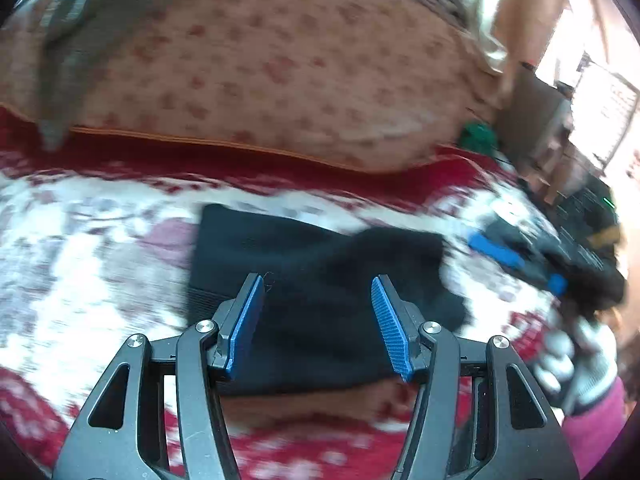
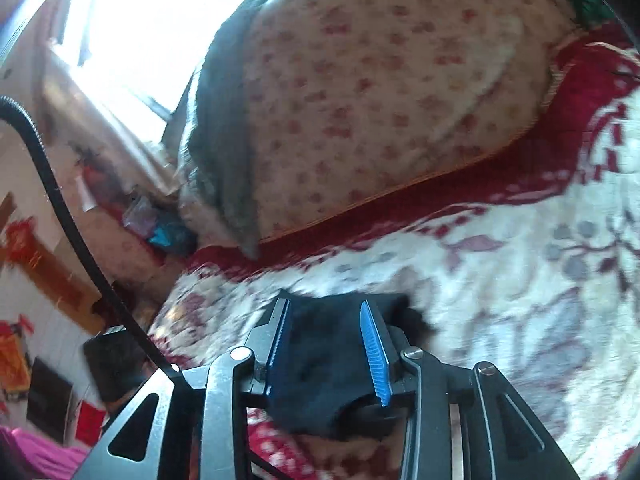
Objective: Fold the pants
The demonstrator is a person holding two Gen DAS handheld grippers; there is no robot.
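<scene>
The dark navy pants [image 1: 304,280] lie folded into a compact bundle on a red and white patterned blanket [image 1: 88,264]. My left gripper [image 1: 318,284] hovers over the bundle, open, with nothing between its blue pads. My right gripper [image 2: 324,306] also stands open, and a fold of the pants [image 2: 324,368] lies loosely between its fingers. In the left wrist view the right gripper [image 1: 516,260] shows at the right edge of the pants, held by a white-gloved hand [image 1: 576,360].
A large floral cream pillow [image 1: 280,64] lies across the bed behind the pants, with a grey fuzzy cloth [image 1: 68,48] draped over its left end. A bright window [image 2: 132,28] and cluttered furniture stand past the bed's edge. A black cable [image 2: 60,200] trails from my right gripper.
</scene>
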